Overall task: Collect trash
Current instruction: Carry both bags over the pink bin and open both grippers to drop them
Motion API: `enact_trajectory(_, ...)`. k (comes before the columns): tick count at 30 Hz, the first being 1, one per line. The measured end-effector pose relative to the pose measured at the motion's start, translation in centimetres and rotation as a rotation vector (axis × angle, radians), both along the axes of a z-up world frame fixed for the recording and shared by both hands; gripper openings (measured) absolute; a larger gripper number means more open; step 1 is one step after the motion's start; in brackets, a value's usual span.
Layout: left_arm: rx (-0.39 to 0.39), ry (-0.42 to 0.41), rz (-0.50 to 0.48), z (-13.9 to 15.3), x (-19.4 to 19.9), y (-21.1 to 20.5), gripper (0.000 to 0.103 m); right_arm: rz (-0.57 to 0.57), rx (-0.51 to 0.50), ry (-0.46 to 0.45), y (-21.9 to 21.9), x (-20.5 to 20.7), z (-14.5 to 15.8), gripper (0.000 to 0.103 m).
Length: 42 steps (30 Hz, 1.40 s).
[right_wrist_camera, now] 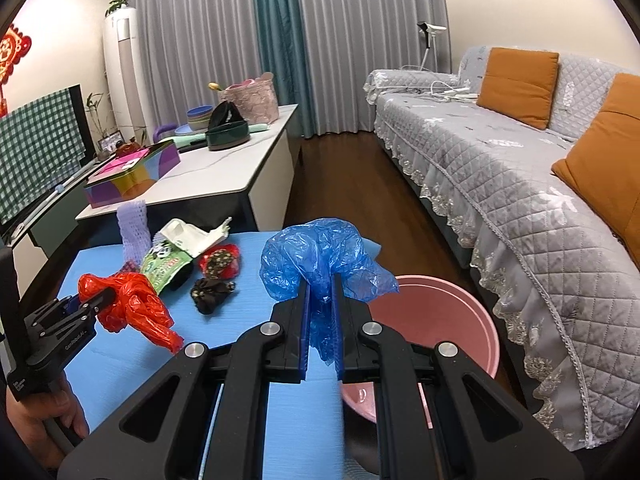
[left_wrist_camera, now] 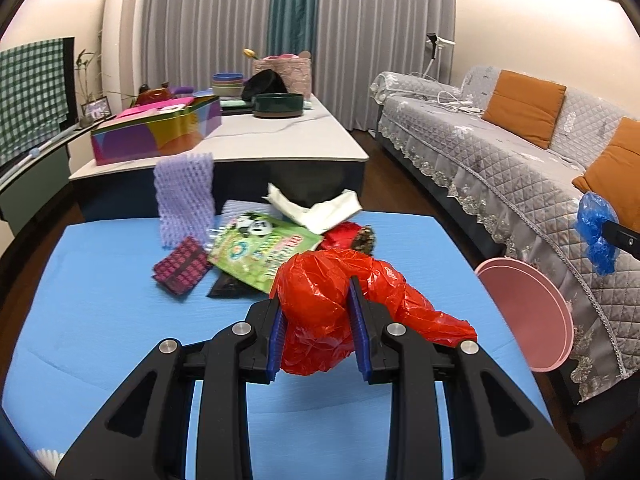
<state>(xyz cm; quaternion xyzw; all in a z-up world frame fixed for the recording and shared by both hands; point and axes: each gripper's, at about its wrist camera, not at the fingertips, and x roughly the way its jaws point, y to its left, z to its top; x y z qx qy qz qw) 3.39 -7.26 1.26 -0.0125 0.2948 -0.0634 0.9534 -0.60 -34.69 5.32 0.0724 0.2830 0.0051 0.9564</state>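
Right wrist view: right gripper [right_wrist_camera: 320, 284] jaws pinch a blue bag [right_wrist_camera: 320, 256], the pink bin [right_wrist_camera: 460, 320] just right of them. Left gripper [left_wrist_camera: 318, 292] jaws clamp a red bag [left_wrist_camera: 332, 304] over the bench [left_wrist_camera: 100, 300]. Thin film could slip or snag the pads on release. Wrappers [left_wrist_camera: 260, 252] lie ahead of the left jaws, not blocking the bin.

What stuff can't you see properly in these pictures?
- Pink bin: right wrist view shows part of the inside; the right gripper and blue bag cover the rest, so what is in it is unclear.
- Black scrap: left wrist view, mostly under the green panda packet.
- Packet's words: too small and tilted to read.
- Red bag: its near end hides behind the left gripper.
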Motion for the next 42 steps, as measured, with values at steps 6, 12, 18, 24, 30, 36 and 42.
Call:
enact_trajectory(6, 0.000, 0.005, -0.033, -0.4, 1.0, -2.6, 0.028, -0.035, -0.002, 0.003, -2.2, 0.3, -0.3, 0.010)
enact_trajectory(12, 0.010, 0.002, -0.071, -0.6, 1.7, -4.9, 0.028, -0.068, 0.004, 0.006, -4.5, 0.7, -0.3, 0.010)
enact_trajectory(18, -0.002, 0.009, -0.091, -0.2, 2.5, -6.4, 0.028, -0.094, 0.000, 0.007, -6.2, 1.5, 0.3, 0.010)
enact_trajectory(24, 0.002, 0.005, -0.139, 0.0, 3.2, -9.2, 0.028, -0.114, -0.023, -0.005, -7.4, 2.2, 1.2, 0.010)
enact_trajectory(30, -0.003, 0.008, -0.200, -0.1, 4.0, -12.1, 0.028, -0.136, -0.027, 0.017, -8.9, 3.2, 0.8, 0.010)
enact_trajectory(36, -0.013, 0.017, -0.261, -0.7, 5.1, -15.5, 0.028, -0.131, -0.046, 0.043, -9.1, 4.2, 0.0, 0.010)
enact_trajectory(42, -0.012, 0.030, -0.339, -1.8, 5.9, -19.1, 0.028, -0.148, -0.054, 0.064, -9.6, 5.1, -0.9, 0.010)
